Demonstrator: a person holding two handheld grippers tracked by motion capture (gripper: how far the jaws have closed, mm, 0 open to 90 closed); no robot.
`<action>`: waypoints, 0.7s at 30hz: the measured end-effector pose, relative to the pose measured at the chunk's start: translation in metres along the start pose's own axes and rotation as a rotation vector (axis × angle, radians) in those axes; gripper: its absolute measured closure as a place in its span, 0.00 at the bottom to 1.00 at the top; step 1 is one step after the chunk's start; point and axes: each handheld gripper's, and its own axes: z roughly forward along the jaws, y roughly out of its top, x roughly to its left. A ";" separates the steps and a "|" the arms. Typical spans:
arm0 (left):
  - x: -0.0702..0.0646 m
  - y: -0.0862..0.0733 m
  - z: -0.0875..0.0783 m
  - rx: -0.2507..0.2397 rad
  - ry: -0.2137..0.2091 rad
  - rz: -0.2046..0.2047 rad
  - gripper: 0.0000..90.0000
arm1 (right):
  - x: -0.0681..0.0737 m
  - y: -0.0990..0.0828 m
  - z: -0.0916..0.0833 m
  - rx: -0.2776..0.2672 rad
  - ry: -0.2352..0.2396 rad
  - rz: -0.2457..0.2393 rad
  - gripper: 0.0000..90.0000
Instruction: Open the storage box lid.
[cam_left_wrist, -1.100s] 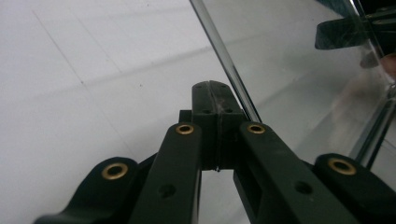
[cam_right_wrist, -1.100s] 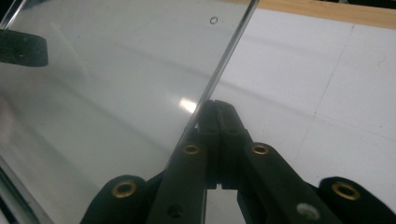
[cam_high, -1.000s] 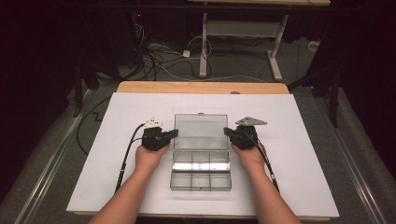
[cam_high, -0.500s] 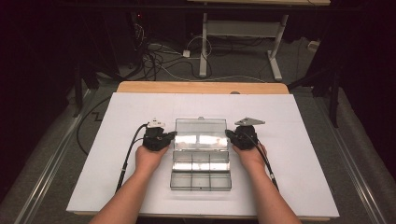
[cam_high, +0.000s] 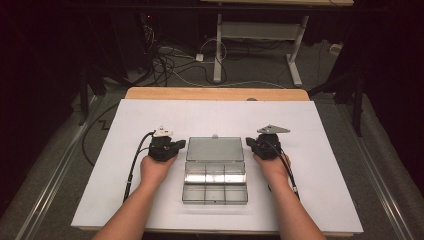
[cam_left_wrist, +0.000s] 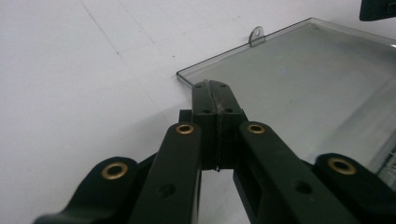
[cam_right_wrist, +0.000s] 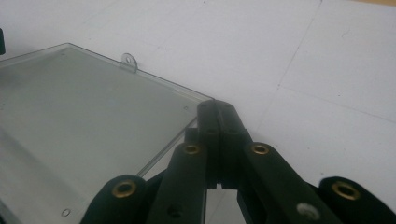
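A clear plastic compartment box (cam_high: 183, 192) sits mid-table with its lid (cam_high: 215, 149) swung open toward the far side. The lid looks tilted up from the table, and a small tab (cam_high: 215, 135) marks its far edge. My left gripper (cam_high: 182, 145) is shut, with its tips at the lid's left far corner (cam_left_wrist: 180, 74). On the other side my right gripper (cam_high: 248, 143) is also shut, at the lid's right far corner (cam_right_wrist: 210, 99). The left gripper (cam_left_wrist: 215, 88) and the right gripper (cam_right_wrist: 218, 108) each have pads pressed together with nothing between them. Whether the tips lie under the lid's edge I cannot tell.
The box rests on a white sheet (cam_high: 150, 200) that covers a wooden table (cam_high: 215, 93). Cables (cam_high: 170, 65) and a desk frame (cam_high: 217, 45) stand on the floor beyond the far edge. Each gripper's cable trails back along its forearm.
The lid looked longer and flatter a second ago. Now its far edge sits nearer the box, as if raised. Both hands have stayed at its sides.
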 end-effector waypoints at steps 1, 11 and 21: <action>-0.001 0.000 -0.002 -0.003 -0.004 0.005 0.97 | 0.000 0.000 -0.002 -0.004 -0.001 -0.004 1.00; -0.008 -0.004 -0.018 -0.038 -0.027 0.039 0.97 | 0.007 -0.003 -0.025 -0.052 0.012 -0.040 1.00; -0.015 -0.021 -0.040 -0.076 -0.068 0.060 0.97 | 0.015 -0.017 -0.054 -0.098 0.032 -0.068 1.00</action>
